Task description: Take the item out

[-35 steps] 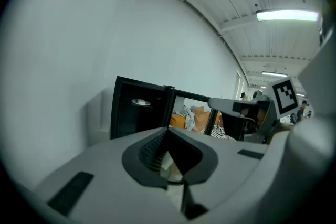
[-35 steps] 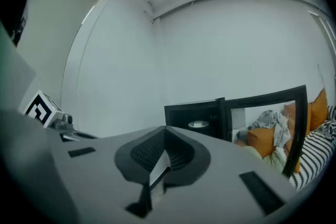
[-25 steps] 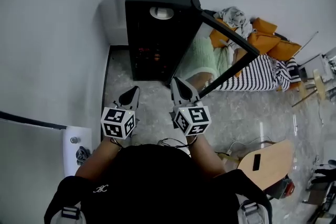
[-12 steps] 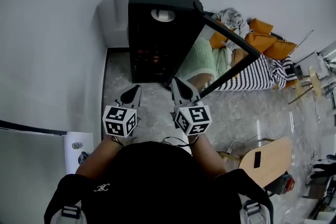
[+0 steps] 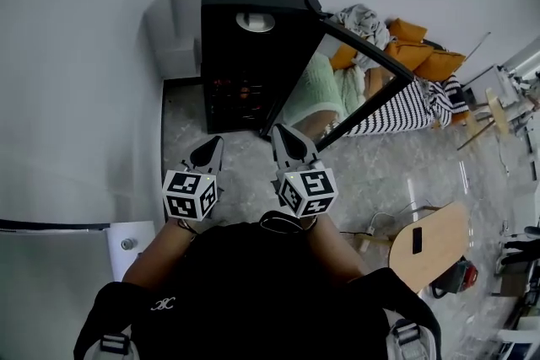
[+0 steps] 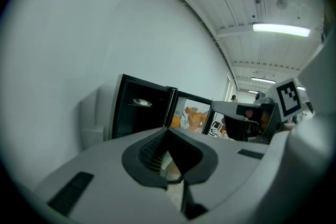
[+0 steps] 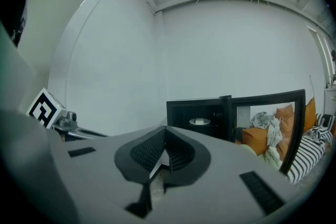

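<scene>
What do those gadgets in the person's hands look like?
The left gripper and right gripper are pale grey with dark ribbed jaws tapering to a point; each carries a white cube of black square markers. The person wears a black top.

My left tongs [image 5: 216, 144] and right tongs [image 5: 279, 132] were grey, with black ribbed pads inside. Each carried a white marker cube [image 5: 190, 196] printed with black squares. A thin dark cable [image 5: 283, 222] looped behind the right tongs. I wore a black top [image 5: 245, 291] with a small white logo [image 5: 162, 304] and grey buckled straps [image 5: 105, 341] at the shoulders.
</scene>
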A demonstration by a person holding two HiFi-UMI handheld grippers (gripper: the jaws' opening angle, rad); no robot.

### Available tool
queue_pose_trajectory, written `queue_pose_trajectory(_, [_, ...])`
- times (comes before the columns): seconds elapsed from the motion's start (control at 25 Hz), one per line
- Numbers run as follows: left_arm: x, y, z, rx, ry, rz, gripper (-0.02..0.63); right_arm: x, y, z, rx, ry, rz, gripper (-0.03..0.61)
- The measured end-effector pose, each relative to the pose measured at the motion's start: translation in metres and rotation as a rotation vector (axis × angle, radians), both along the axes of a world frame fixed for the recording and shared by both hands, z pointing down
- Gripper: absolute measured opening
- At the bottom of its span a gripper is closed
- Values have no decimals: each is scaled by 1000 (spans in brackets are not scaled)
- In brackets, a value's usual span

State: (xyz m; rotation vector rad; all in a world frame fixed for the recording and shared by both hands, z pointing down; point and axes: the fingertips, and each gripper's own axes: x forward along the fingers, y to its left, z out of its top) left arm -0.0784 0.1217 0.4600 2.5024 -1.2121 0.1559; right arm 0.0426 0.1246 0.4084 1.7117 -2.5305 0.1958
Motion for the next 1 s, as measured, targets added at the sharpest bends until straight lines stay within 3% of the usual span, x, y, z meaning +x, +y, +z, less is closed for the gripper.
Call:
queue_pose_trajectory(0.48, [-21, -12, 6, -4, 15, -40, 8, -13, -18, 7, -2, 22, -15, 8])
queue_pose_trajectory(1.0, [-19, -87, 14, -19, -33, -94, 8, 5, -118, 19, -23, -21, -9, 8])
